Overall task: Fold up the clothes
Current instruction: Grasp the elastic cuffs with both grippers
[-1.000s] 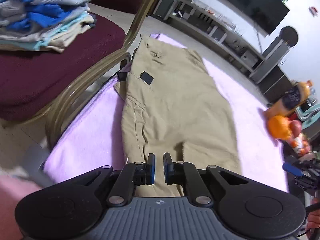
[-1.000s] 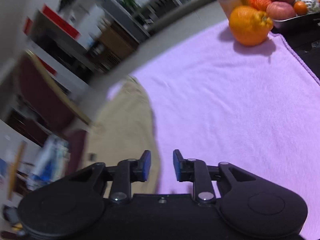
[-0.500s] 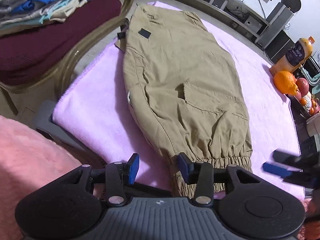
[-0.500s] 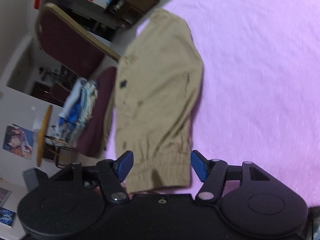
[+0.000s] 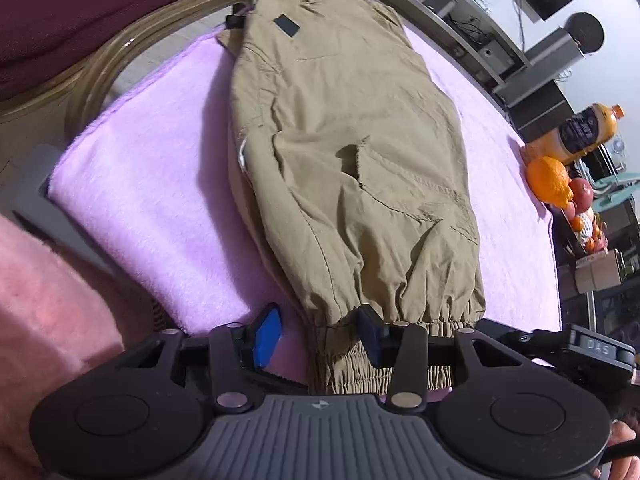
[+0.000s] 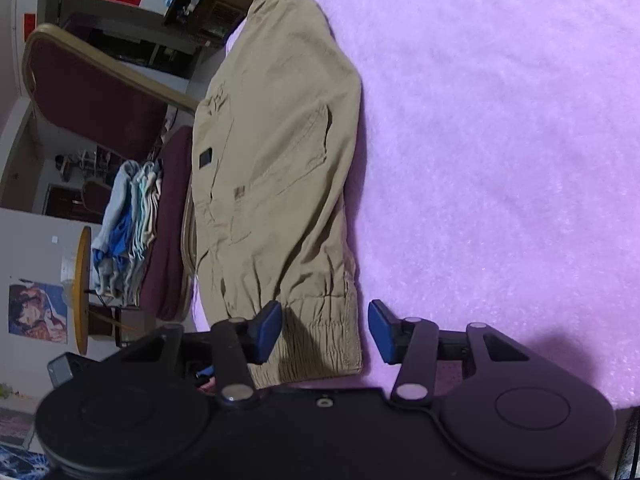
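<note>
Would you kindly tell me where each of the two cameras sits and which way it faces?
Left wrist: on the left gripper, looking down along the khaki trousers from their cuffs; the jaws are closing, and a pink sleeve shows.
Right wrist: on the right gripper, aimed over the cuffs toward the chair; its jaws are closing.
Shared: trousers, purple towel, chair.

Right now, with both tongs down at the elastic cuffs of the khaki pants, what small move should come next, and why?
Probably finish closing both tongs on the cuffs. The left tongs and right tongs each straddle the cuff edge, closing but not yet pinching, and the khaki pants lie flat, ready to fold.
</note>
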`<action>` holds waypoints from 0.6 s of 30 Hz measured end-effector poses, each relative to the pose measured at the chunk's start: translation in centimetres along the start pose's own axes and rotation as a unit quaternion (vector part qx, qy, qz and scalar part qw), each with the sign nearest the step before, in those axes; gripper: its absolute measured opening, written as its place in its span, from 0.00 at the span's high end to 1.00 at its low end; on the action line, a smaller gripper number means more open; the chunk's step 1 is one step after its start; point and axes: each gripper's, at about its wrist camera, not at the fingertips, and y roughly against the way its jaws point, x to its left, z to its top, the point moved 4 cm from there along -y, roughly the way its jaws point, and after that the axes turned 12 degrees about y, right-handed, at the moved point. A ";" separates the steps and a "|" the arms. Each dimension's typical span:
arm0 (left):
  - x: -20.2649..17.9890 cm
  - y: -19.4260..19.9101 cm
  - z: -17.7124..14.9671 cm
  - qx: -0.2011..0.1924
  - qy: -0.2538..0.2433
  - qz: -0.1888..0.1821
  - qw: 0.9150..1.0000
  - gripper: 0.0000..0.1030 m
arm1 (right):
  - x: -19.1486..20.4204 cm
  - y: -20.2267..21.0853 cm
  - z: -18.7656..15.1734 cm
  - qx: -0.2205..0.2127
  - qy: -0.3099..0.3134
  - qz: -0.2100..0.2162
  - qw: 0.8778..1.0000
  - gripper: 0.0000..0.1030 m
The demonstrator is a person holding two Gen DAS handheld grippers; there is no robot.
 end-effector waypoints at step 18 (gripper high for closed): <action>-4.9 2.3 -0.2 0.011 -0.003 -0.088 0.996 0.79 | 3.7 5.5 0.1 -0.069 0.026 -0.012 0.997 0.82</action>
